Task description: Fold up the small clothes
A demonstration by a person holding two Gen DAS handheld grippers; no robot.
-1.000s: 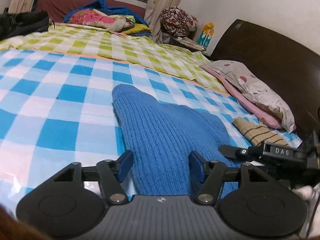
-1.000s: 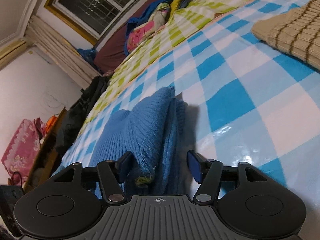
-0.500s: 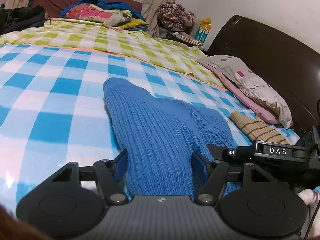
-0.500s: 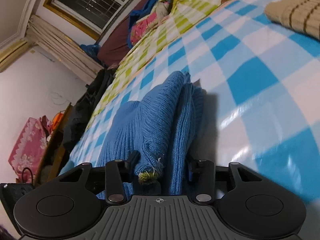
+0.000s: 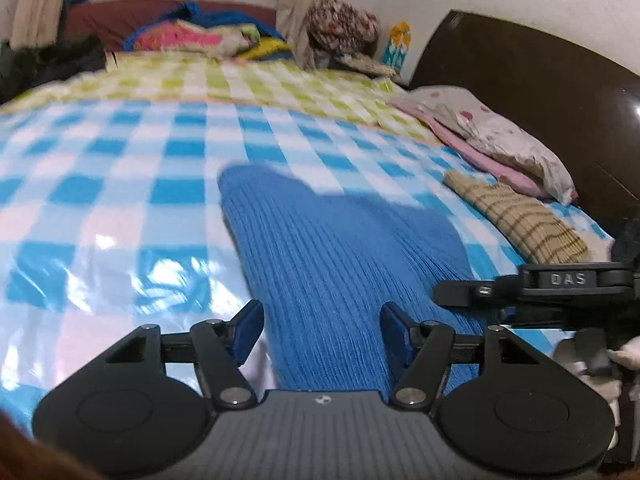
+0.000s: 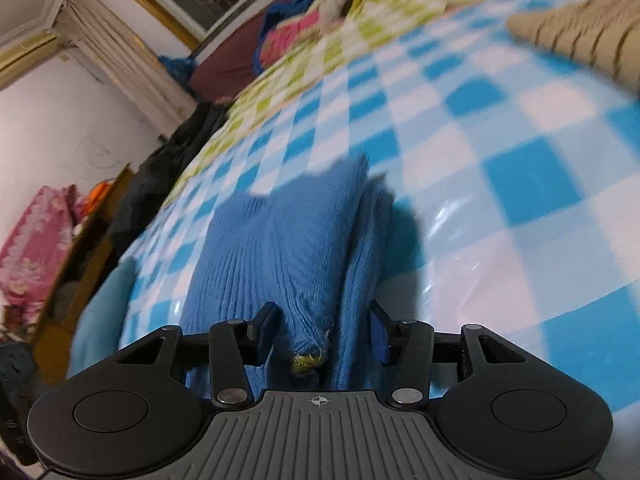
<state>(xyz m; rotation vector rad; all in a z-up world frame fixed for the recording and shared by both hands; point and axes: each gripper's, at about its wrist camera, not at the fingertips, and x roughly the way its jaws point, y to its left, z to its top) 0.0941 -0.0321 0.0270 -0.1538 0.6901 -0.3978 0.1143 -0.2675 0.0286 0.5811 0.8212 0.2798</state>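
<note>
Currently the blue knit garment (image 5: 344, 264) is gripped at its near hem by both the left gripper (image 5: 322, 330) and the right gripper (image 6: 322, 334), their fingers part-closed on cloth, the right's having just eased open slightly; next, a lift toward the bed's far edge is called for.

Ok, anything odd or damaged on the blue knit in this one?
Yes: the blue knit garment has a frayed corner with yellowish-green loose threads, sitting between the right gripper fingers. Otherwise nothing stands out.

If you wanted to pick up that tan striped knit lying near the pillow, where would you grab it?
Probably the near end of the tan striped knit, coming in low from the blue sweater's side. It lies flat on the checked sheet, and that end points into open bedding; the pillow and headboard crowd its far side.
</note>
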